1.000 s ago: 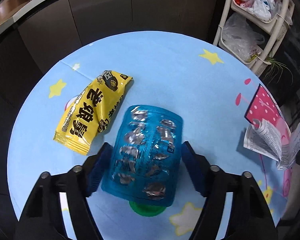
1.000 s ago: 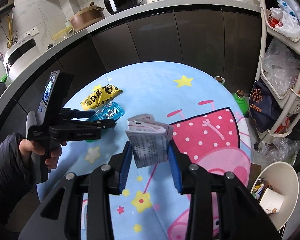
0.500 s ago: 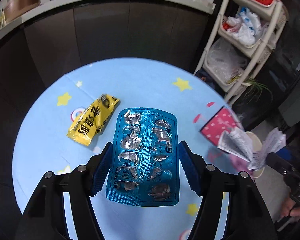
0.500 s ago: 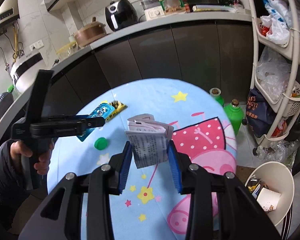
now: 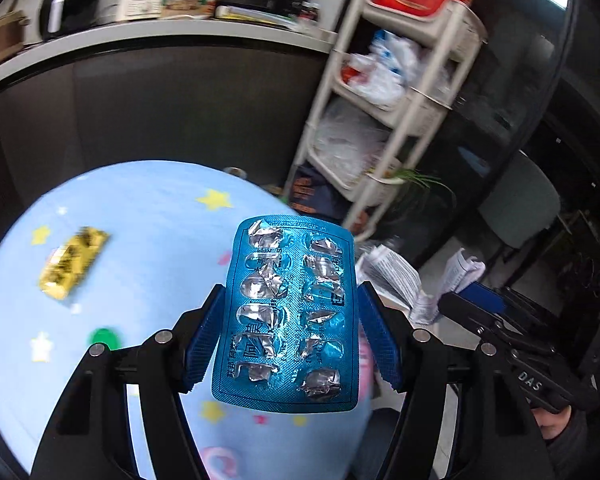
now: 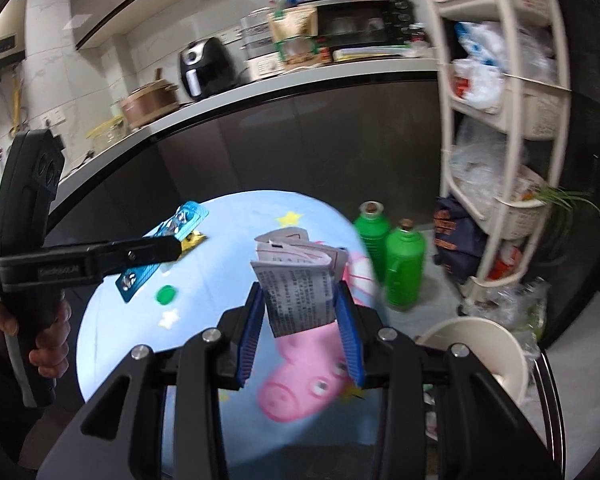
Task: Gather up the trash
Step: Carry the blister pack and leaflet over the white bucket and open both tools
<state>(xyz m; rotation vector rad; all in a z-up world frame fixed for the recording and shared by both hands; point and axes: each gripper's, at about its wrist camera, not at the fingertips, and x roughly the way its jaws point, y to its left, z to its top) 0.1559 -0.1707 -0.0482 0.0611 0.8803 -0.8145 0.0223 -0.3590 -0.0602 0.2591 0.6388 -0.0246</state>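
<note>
One blue blister pack was clamped between the left gripper's pads, above the table. One folded leaflet was gripped by the right gripper. Beyond, a cream bin held scraps. Farther stood two green bottles.

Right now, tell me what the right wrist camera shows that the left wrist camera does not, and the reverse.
Only the right wrist view shows the two green bottles on the floor, the white bin and the hand holding the left gripper. Only the left wrist view shows the torn foil face of the blister pack and the whole yellow wrapper. Both show the blue tablecloth, the green cap, the folded leaflet clamped in the right gripper, the white rack and the counter.
</note>
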